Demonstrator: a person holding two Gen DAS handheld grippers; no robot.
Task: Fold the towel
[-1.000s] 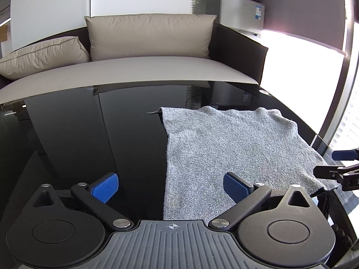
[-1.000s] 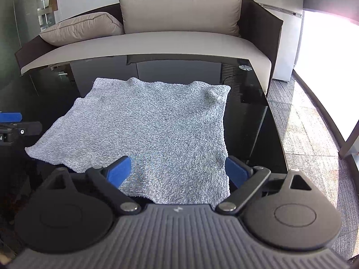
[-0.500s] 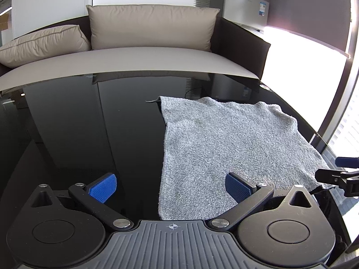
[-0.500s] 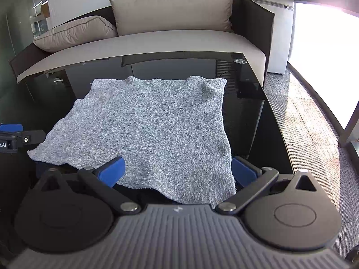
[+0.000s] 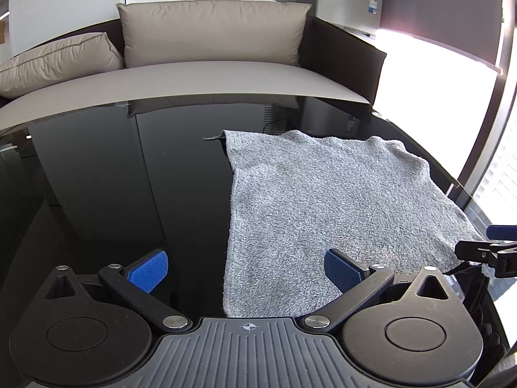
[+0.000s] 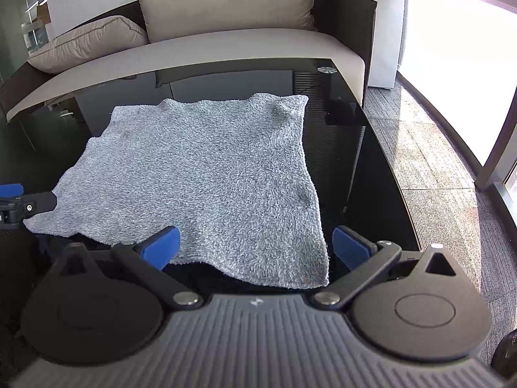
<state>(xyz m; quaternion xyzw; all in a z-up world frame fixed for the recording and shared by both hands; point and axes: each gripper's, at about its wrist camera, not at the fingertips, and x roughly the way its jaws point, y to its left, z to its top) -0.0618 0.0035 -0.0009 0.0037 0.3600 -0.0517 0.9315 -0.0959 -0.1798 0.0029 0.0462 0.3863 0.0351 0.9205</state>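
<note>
lying spread flat on the glossy black table (image 5: 97, 194), the grey towel (image 5: 323, 213) sits unfolded toward the table's right side, its near edge at the table's front rim. the left gripper (image 5: 245, 271) is spread wide, blue pads well apart and nothing pinched; the towel's near left corner lies between its fingers, and its right finger (image 5: 342, 270) shows in front of the cloth, though contact cannot be told. the right gripper (image 6: 255, 245) also stands fully apart and holds nothing, with the towel's near right corner lying between its pads.

the left wrist view shows what the other barely does: a broad bare stretch of dark table left of the towel, mirroring the sofa (image 5: 194, 74), and a small tag or loose thread sticking out from the towel's far left corner. it also catches the tip of the other gripper at its right edge, just beside the towel's near right corner.

the right wrist view shows the whole towel at once, with a wavy near edge and a slight rumple at the far right corner. only here do the table's right edge, the carpeted floor (image 6: 436, 168) beyond it and a small round metal disc (image 6: 327, 69) at the far corner of the table appear. a finger of the left gripper pokes in at this view's left edge, close to the towel's near left corner.

both views take in the beige cushions (image 6: 226, 3) and a silver fridge (image 5: 349, 3) behind the sofa.
</note>
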